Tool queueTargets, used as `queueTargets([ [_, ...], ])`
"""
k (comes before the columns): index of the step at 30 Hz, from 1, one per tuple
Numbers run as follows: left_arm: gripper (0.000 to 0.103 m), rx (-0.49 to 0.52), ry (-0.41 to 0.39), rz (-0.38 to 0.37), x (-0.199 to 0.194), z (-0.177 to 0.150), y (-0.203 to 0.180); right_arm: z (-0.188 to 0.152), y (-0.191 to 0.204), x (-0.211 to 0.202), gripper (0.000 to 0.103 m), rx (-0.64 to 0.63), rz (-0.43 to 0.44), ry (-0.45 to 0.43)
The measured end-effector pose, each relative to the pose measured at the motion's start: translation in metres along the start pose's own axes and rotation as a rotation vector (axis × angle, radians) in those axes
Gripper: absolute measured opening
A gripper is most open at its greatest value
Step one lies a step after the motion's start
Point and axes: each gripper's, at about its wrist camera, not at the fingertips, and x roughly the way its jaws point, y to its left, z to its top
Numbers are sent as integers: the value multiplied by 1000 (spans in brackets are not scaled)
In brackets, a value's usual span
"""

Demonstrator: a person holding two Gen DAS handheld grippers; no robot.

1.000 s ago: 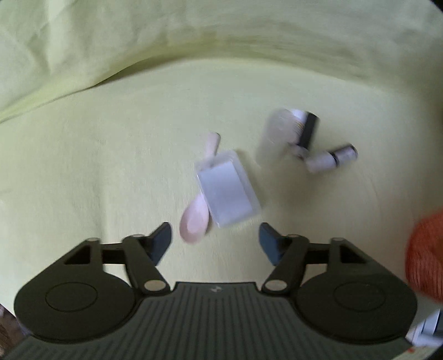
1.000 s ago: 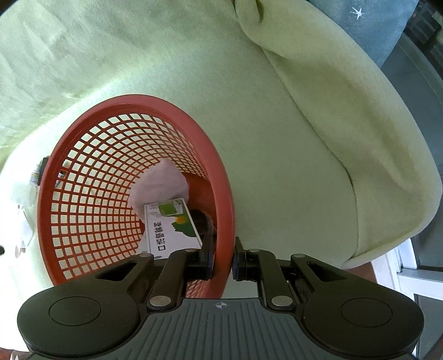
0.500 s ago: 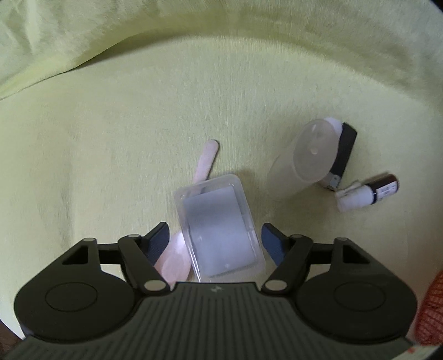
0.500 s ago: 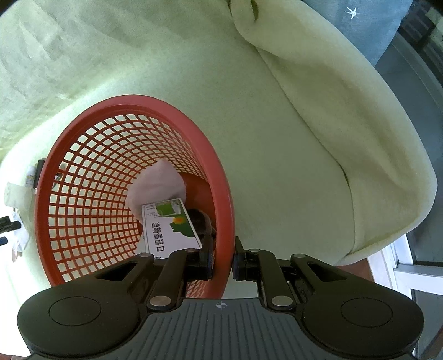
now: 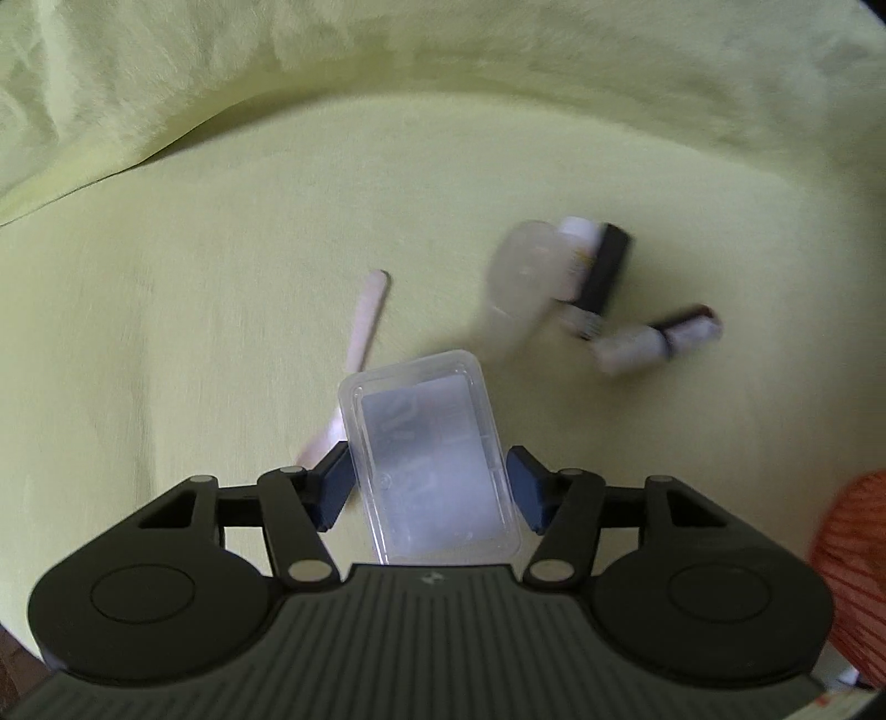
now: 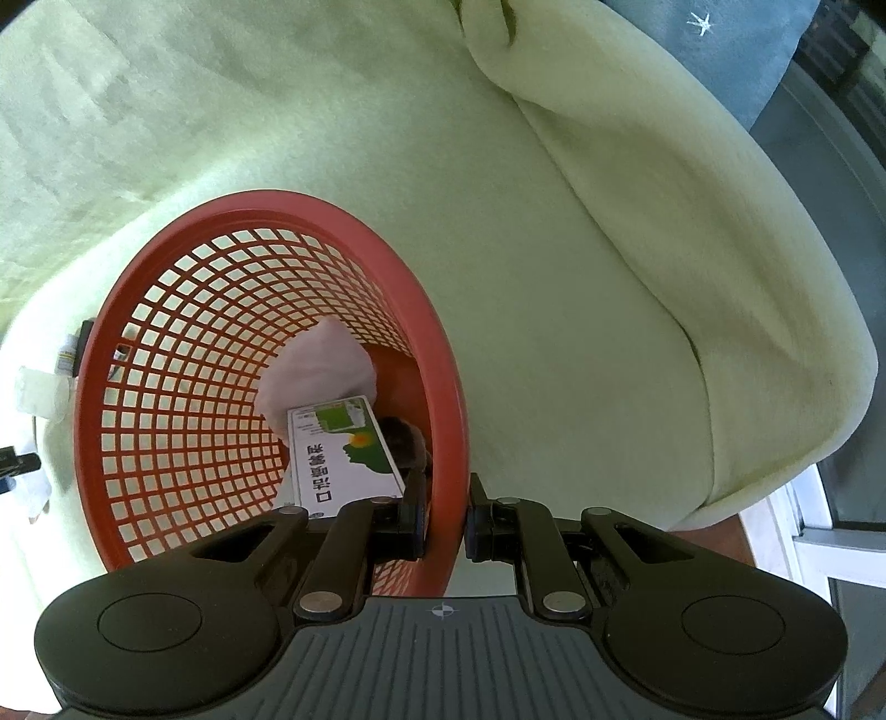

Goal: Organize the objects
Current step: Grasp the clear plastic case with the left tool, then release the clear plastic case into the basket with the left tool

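A clear plastic case [image 5: 429, 459] lies on the yellow-green blanket, on top of a pink spoon [image 5: 368, 310]. My left gripper [image 5: 429, 487] points down over the case, and its jaws are closing. The case sits between the blue pads [image 5: 332, 487], which stand close to its sides without a visible squeeze. My right gripper [image 6: 446, 520] is shut on the rim of the red mesh basket [image 6: 266, 205]. One finger is inside the basket and one outside. In the basket lie a white and green box [image 6: 343, 459] and a pale pink bundle [image 6: 326, 365].
Beyond the case lie a translucent cup [image 5: 520, 277], a black and white item [image 5: 603, 271] and a small bottle [image 5: 659, 338]. The basket [image 5: 853, 565] shows at the right edge. A blue cushion [image 6: 720, 44] and the sofa's edge lie to the right.
My left gripper has come down over the clear case, which now sits between its fingers, and the jaws have narrowed. The right gripper and basket have not moved.
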Motion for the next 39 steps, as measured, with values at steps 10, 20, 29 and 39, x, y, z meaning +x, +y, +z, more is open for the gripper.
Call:
queueTargets([
  [10, 56, 196, 32, -157, -118, -29, -78, -2, -5, -2, 10, -8, 30, -12],
  [20, 56, 378, -4, -399, -176, -58, -184, -2, -6, -5, 10, -20, 67, -24],
  [29, 56, 475, 57, -422, -149, -76, -236, -2, -10, -3, 10, -15, 85, -28],
  [39, 56, 502, 72, -392, -127, -74, -253, -2, -11, -2, 10, -6, 86, -26],
])
